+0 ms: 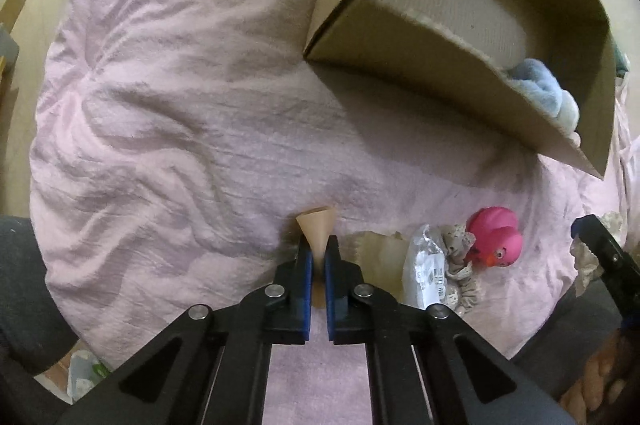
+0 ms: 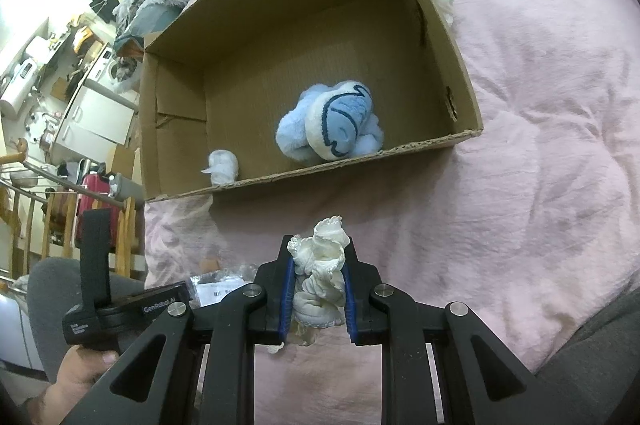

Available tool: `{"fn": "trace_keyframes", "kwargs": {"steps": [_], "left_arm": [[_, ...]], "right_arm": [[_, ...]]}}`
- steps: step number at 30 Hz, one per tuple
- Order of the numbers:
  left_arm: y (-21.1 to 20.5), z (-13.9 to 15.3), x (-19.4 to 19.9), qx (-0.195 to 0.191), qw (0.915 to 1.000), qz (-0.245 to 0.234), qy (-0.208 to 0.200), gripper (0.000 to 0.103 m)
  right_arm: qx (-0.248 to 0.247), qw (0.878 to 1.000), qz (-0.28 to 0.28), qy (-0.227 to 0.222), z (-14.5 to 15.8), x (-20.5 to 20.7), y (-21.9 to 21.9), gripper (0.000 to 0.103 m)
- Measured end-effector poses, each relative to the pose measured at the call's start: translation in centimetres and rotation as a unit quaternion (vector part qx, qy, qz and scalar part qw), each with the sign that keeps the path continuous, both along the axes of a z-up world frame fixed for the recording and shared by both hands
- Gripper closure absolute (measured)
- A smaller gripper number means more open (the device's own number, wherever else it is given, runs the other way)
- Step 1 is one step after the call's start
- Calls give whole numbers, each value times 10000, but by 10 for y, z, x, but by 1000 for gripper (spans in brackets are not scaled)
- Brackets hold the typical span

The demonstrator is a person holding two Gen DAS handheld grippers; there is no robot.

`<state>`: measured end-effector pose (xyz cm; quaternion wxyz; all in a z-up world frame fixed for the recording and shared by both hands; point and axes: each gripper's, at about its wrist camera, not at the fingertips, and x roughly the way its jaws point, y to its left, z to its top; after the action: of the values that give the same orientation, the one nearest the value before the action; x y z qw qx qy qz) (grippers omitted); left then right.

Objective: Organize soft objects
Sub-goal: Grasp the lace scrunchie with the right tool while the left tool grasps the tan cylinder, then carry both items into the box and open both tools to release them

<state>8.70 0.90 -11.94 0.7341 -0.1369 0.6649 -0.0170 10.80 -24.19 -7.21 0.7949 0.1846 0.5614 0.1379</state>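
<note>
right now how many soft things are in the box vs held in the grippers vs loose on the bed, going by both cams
In the cardboard box: 2, blue plush, small white plush
In grippers: 2, tan piece, cream lace scrunchie
Loose on bed: 2, pink duck, patterned scrunchie
Total: 6

Wide bare stretch of pink bedspread left of the cardboard box. Box open on top; blue plush and small white item against its near wall, floor behind free. Pink duck, plastic packet and lace scrunchie crowded near the box's front corner.
</note>
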Motion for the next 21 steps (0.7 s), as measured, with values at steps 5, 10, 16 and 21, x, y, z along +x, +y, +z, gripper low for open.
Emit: {"fn": "trace_keyframes", "kwargs": {"steps": [5, 10, 16, 21], "left_arm": [[-2, 43, -12, 304, 9955, -156, -882, 98], [-7, 83, -24, 426, 9834, -304, -1738, 98], [-13, 98, -24, 540, 9737, -485, -2158, 98], [-13, 114, -10, 528, 9706, -537, -2287, 98]], "right_arm": [[113, 9999, -86, -97, 4, -3, -7, 81], [161, 9995, -84, -250, 10, -4, -8, 81], [133, 9987, -18, -486, 19, -6, -5, 81], [100, 9976, -37, -678, 28, -4, -8, 81]]}}
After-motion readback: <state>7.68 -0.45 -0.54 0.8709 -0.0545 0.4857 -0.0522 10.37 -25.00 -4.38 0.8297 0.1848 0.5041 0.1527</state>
